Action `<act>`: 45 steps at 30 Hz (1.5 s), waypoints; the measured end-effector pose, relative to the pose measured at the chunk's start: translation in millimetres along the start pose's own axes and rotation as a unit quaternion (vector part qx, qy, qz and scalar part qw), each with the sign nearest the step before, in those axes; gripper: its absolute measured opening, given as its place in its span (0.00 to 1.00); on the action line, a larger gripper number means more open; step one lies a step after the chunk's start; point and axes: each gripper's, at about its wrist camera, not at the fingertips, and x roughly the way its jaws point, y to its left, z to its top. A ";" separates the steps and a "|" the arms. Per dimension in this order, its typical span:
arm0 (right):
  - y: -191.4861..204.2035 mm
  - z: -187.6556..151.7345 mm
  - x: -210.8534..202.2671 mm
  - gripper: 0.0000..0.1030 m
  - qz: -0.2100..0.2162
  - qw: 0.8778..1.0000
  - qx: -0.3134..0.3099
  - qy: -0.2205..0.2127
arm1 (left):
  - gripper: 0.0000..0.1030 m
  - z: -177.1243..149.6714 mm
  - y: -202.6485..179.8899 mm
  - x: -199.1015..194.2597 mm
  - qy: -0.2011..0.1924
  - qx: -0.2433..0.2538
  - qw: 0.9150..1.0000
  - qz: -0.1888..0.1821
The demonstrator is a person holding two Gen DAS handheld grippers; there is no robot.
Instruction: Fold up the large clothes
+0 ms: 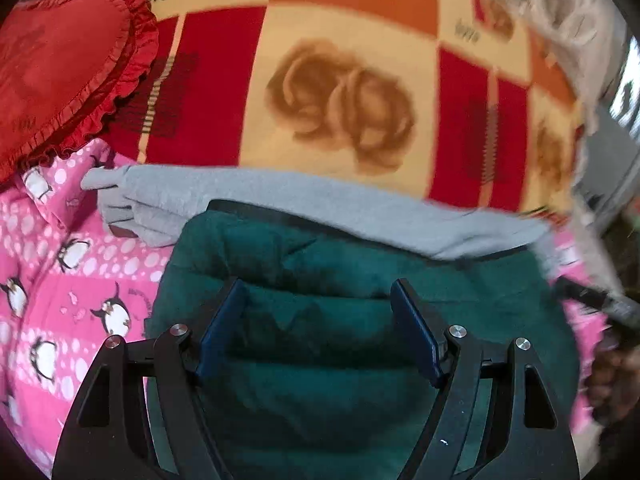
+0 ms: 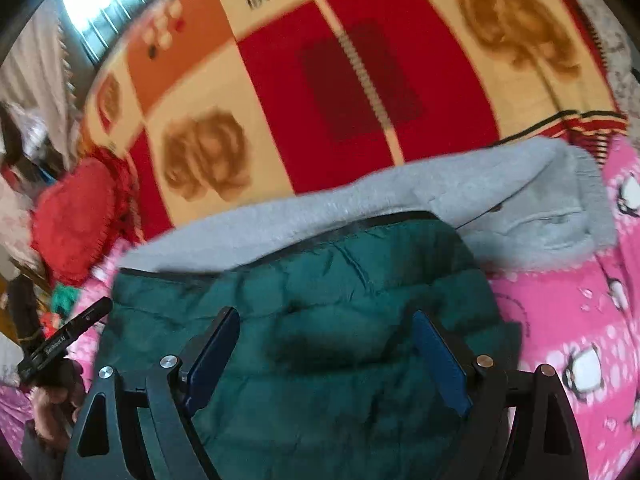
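With both the left gripper (image 1: pixel 316 324) and right gripper (image 2: pixel 326 356) spread wide, holding nothing above the green jacket (image 2: pixel 320 300), pinch its edge hem, not puffy middle.

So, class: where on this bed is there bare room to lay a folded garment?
Free: the patterned blanket beyond the grey sweatshirt, right of the red heart cushion. Crowded: the near side, where the green jacket overlaps the sweatshirt on the pink penguin cloth.

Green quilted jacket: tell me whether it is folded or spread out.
Folded. The green quilted jacket lies as a compact, puffy block with straight edges on the grey fleece garment; no sleeves spread out.
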 end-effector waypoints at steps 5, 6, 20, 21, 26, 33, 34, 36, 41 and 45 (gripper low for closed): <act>-11.3 -4.0 45.5 0.90 -0.028 0.997 -0.062 0.033 | 0.74 -9.8 -1.0 40.8 0.017 0.016 1.000 0.017; -16.9 -5.8 49.3 0.92 -0.024 0.997 -0.061 0.025 | 0.76 -9.9 -1.9 45.6 0.015 0.017 1.000 0.018; -28.2 -14.2 50.2 0.94 -0.031 0.999 -0.037 -0.001 | 0.78 -11.9 -14.0 75.2 0.036 0.052 0.997 0.054; -27.6 -13.6 49.2 0.94 -0.035 0.999 -0.038 0.004 | 0.78 -10.2 -15.1 75.4 0.041 0.055 0.996 0.054; -20.5 -12.7 1.3 0.93 -0.044 0.998 -0.047 0.008 | 0.77 3.1 -11.4 21.9 0.038 0.063 0.996 0.046; -26.8 -52.9 -73.0 0.94 0.009 0.997 -0.049 -0.054 | 0.77 -42.8 69.1 -53.3 -0.005 0.018 1.000 -0.015; -27.1 -57.2 -73.5 0.94 0.014 0.997 -0.048 -0.056 | 0.77 -49.7 79.5 -51.0 0.002 -0.001 1.000 -0.031; -27.2 -63.5 -71.6 0.94 0.006 0.997 -0.046 -0.064 | 0.77 -61.9 92.3 -42.6 0.016 -0.039 0.998 -0.045; -33.5 -62.2 -57.3 0.94 0.002 0.997 -0.029 -0.066 | 0.77 -64.1 93.0 -29.7 0.014 -0.066 0.995 -0.080; -40.8 -63.3 -44.3 0.94 -0.001 0.998 -0.038 -0.053 | 0.81 -57.9 95.8 -7.4 0.040 -0.073 0.991 -0.106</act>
